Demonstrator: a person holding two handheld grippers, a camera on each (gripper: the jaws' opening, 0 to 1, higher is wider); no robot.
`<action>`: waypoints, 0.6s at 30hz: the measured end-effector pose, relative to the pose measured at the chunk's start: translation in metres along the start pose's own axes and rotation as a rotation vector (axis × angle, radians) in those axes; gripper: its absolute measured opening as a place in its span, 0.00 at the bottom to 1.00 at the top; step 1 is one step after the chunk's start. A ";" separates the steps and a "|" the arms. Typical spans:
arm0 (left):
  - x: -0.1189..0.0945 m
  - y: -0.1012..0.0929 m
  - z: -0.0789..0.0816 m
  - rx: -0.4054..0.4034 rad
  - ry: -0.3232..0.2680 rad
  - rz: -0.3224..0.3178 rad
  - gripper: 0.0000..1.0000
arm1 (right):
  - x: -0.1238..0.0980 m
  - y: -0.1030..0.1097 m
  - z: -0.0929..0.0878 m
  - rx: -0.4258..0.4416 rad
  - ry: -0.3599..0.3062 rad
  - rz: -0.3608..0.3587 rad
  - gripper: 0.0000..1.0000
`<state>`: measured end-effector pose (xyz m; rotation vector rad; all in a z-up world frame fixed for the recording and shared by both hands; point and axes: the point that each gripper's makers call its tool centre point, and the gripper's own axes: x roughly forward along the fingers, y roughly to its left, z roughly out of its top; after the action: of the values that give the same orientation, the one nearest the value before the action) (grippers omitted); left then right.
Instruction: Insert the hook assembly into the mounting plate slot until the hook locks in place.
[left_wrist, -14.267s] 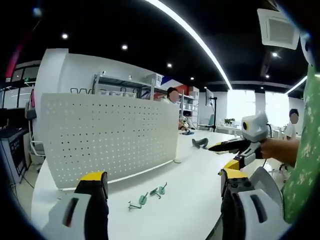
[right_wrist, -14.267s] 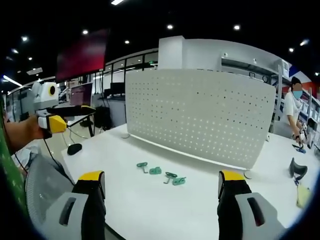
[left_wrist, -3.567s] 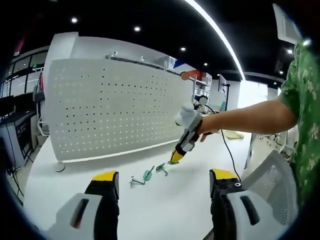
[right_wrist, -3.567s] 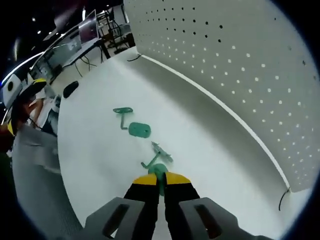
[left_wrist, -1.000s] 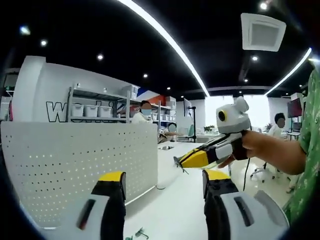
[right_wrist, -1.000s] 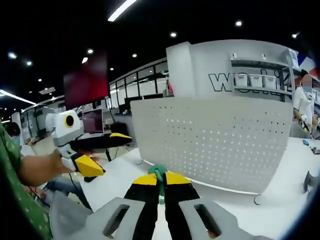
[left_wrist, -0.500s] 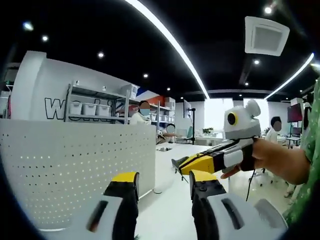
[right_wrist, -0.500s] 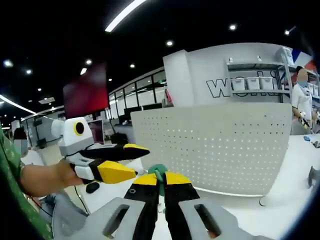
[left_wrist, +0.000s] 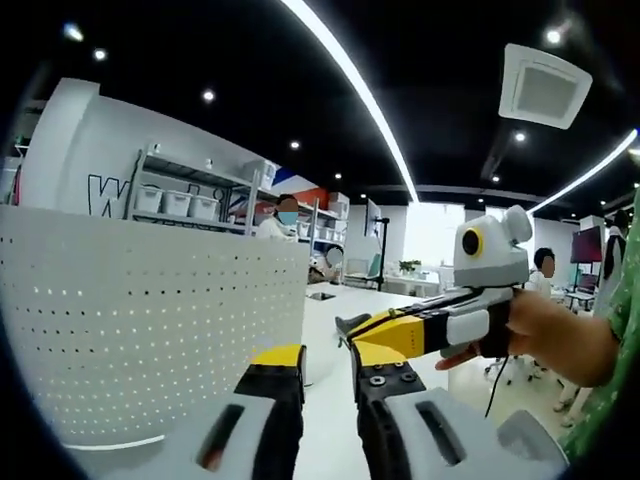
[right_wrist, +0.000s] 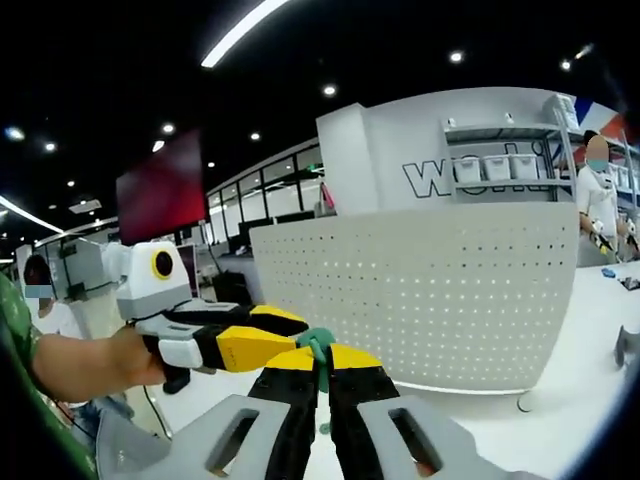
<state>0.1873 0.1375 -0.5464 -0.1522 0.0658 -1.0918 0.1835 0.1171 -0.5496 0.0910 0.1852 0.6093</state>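
Note:
My right gripper (right_wrist: 322, 357) is shut on a small green hook (right_wrist: 318, 342), held up in the air in front of the white pegboard plate (right_wrist: 440, 300). My left gripper (right_wrist: 298, 333) comes in from the left in the right gripper view, its yellow tips right beside the hook. In the left gripper view my left gripper (left_wrist: 328, 356) has its jaws close together with a narrow gap between them. The right gripper (left_wrist: 352, 328) reaches in from the right, its tip just above that gap. The pegboard plate (left_wrist: 150, 330) stands upright to the left.
A white table (right_wrist: 570, 400) runs under the pegboard. Behind it are a shelf with bins (left_wrist: 190, 200) and people (left_wrist: 285, 222). A person's hand (left_wrist: 545, 330) holds the right gripper, and a hand (right_wrist: 90, 365) holds the left one.
My left jaws have narrowed a good deal. The two grippers have drawn together, so the left tips now sit beside the hook held by the right gripper.

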 end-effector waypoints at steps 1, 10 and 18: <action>0.001 -0.001 0.000 -0.006 0.000 -0.005 0.11 | 0.001 0.000 0.000 0.000 -0.001 -0.001 0.01; 0.004 0.001 -0.004 -0.029 0.006 -0.008 0.06 | 0.007 0.002 -0.004 0.022 -0.006 0.015 0.01; 0.005 0.002 -0.002 -0.031 0.009 0.006 0.03 | 0.009 0.005 -0.009 0.004 0.016 0.019 0.01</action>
<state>0.1912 0.1341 -0.5489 -0.1748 0.0917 -1.0855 0.1864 0.1267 -0.5590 0.0915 0.2009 0.6285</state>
